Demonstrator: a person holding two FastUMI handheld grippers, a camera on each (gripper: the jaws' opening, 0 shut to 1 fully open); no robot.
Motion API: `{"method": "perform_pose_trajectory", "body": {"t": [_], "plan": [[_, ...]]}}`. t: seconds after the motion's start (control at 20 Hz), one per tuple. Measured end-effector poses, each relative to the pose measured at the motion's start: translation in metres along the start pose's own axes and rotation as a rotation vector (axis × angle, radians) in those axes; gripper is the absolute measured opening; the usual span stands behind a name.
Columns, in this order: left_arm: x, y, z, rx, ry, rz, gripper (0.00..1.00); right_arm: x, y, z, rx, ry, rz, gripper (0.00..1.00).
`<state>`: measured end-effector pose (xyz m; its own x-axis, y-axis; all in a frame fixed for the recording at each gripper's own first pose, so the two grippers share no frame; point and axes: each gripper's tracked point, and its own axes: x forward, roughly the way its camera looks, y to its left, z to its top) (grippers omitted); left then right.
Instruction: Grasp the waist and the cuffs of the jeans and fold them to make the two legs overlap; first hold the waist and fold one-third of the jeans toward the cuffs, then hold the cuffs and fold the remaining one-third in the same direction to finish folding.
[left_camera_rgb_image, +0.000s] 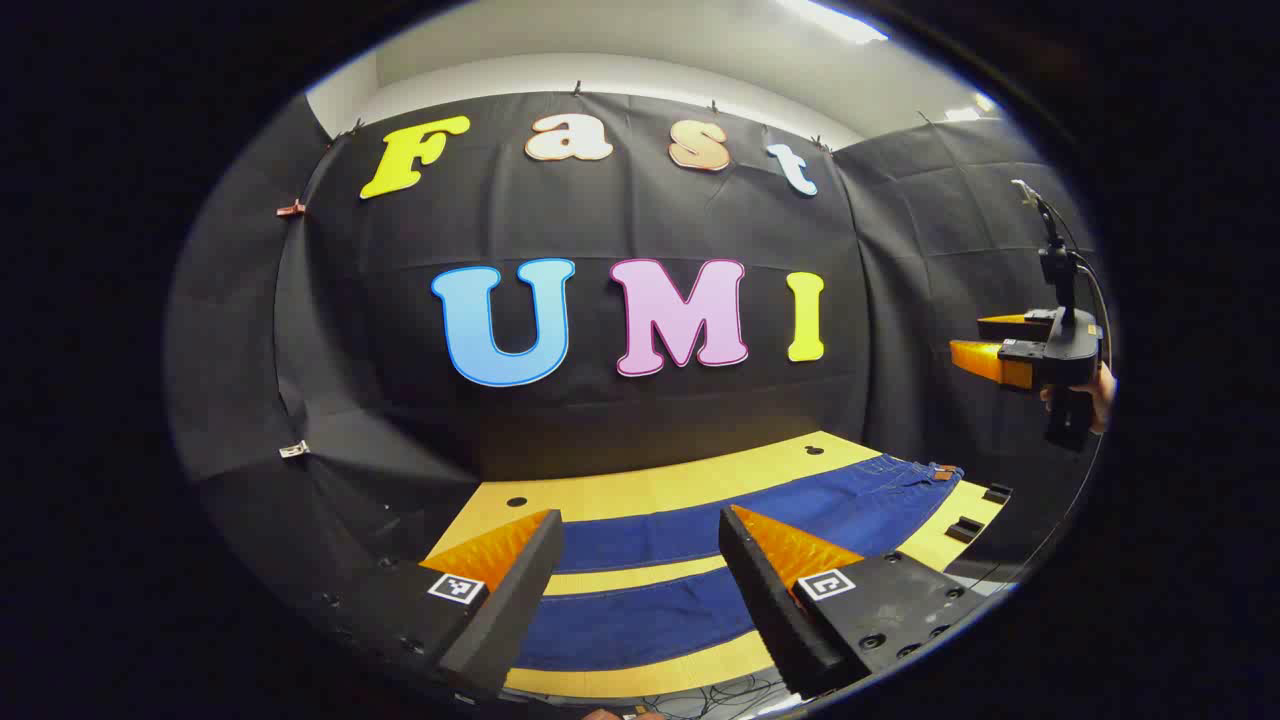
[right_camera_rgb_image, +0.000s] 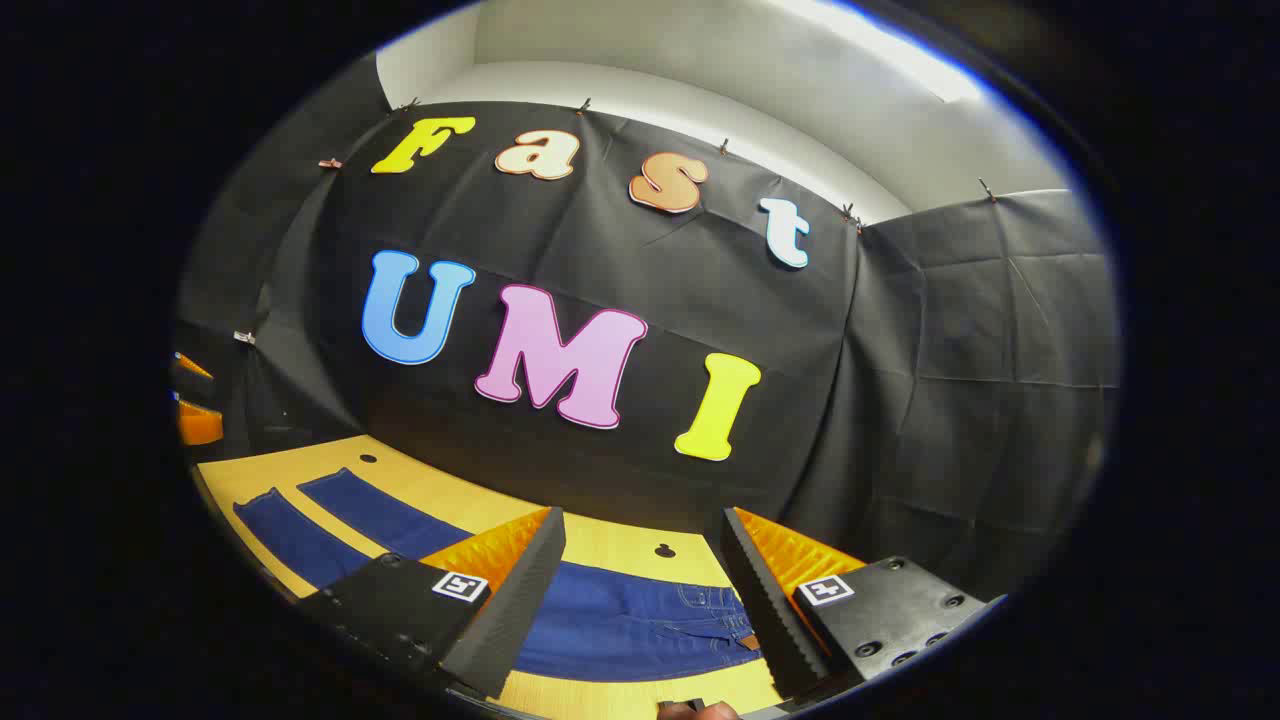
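Above the table (left_camera_rgb_image: 640, 495), both tools hang spread and empty: left tool (left_camera_rgb_image: 640, 580) over the leg end, right tool (right_camera_rgb_image: 640, 590) over the waist. Jeans (left_camera_rgb_image: 700, 530) lie flat, legs apart, unfolded. Likely staged one per end, so both ends can be gripped together.
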<state>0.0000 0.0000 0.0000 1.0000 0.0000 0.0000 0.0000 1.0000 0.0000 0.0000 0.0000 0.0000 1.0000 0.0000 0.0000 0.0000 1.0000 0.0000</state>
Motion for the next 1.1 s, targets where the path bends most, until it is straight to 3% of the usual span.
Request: {"method": "perform_pose_trajectory", "body": {"t": [0.5, 0.7, 0.95, 1.1], "plan": [[0.006, -0.015, 0.008, 0.004, -0.021, -0.035, 0.98, -0.014, -0.027, -0.007, 0.047, 0.029, -0.064, 0.96], [0.008, -0.012, 0.009, -0.006, -0.033, -0.024, 0.98, -0.018, -0.024, -0.009, 0.059, 0.033, -0.057, 0.96], [0.008, -0.005, -0.022, 0.035, 0.041, -0.060, 0.98, -0.020, -0.020, -0.017, 0.002, 0.049, -0.035, 0.96], [0.007, 0.003, -0.056, 0.064, 0.117, -0.087, 0.98, -0.014, -0.016, -0.055, -0.132, 0.120, 0.029, 0.96]]}}
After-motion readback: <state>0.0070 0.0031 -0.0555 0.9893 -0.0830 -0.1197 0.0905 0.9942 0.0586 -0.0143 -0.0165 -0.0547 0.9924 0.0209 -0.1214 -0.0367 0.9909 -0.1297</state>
